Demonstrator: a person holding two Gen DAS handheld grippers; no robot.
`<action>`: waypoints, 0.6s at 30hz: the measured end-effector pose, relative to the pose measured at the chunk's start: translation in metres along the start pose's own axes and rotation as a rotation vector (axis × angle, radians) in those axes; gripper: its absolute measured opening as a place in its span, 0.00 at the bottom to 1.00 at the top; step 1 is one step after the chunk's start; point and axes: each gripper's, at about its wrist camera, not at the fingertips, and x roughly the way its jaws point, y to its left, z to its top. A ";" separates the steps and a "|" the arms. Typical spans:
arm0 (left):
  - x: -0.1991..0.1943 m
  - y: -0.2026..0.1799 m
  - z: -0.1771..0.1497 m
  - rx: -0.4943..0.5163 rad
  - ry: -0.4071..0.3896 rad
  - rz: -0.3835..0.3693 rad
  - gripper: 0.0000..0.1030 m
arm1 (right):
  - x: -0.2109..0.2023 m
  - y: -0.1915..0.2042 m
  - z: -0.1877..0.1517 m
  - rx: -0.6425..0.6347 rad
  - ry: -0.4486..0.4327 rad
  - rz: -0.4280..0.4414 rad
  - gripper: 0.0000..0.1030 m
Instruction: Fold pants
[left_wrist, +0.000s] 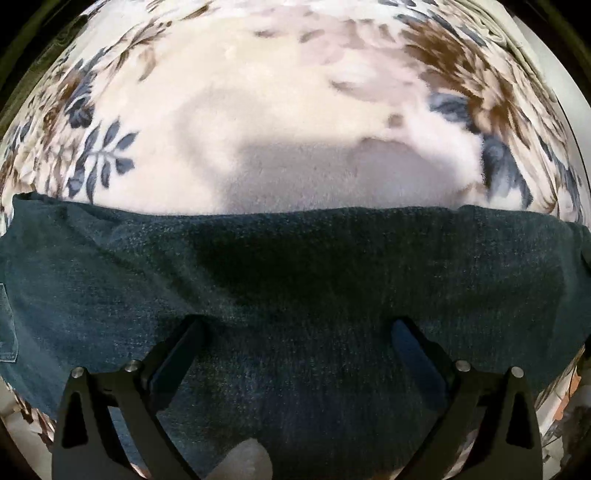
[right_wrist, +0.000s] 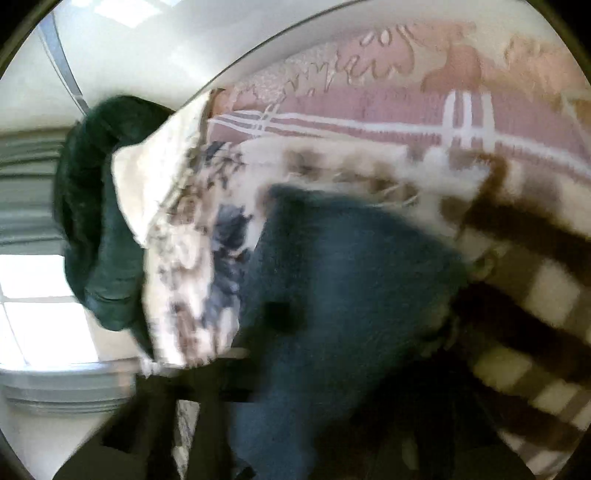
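Left gripper (left_wrist: 295, 332), jaws spread, is hovering over the pants (left_wrist: 295, 266) lying on the floral blanket (left_wrist: 258, 129) at 12 o'clock, likely for smoothing; right gripper's state is lost to blur.

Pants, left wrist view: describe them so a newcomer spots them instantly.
Start from the floral blanket filling the upper half. Below its pale centre, a dark teal band crosses the whole frame: the pants, under the open left gripper. Unlike the blanket, they are plain and unpatterned.
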 end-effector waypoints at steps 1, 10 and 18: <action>-0.002 0.002 0.001 0.001 0.005 -0.001 1.00 | -0.003 0.004 -0.001 -0.010 -0.014 -0.016 0.07; -0.062 0.046 -0.010 -0.105 -0.064 -0.032 1.00 | -0.055 0.107 -0.056 -0.220 -0.073 0.030 0.07; -0.100 0.156 -0.039 -0.230 -0.143 -0.054 1.00 | -0.031 0.205 -0.192 -0.458 0.080 0.087 0.07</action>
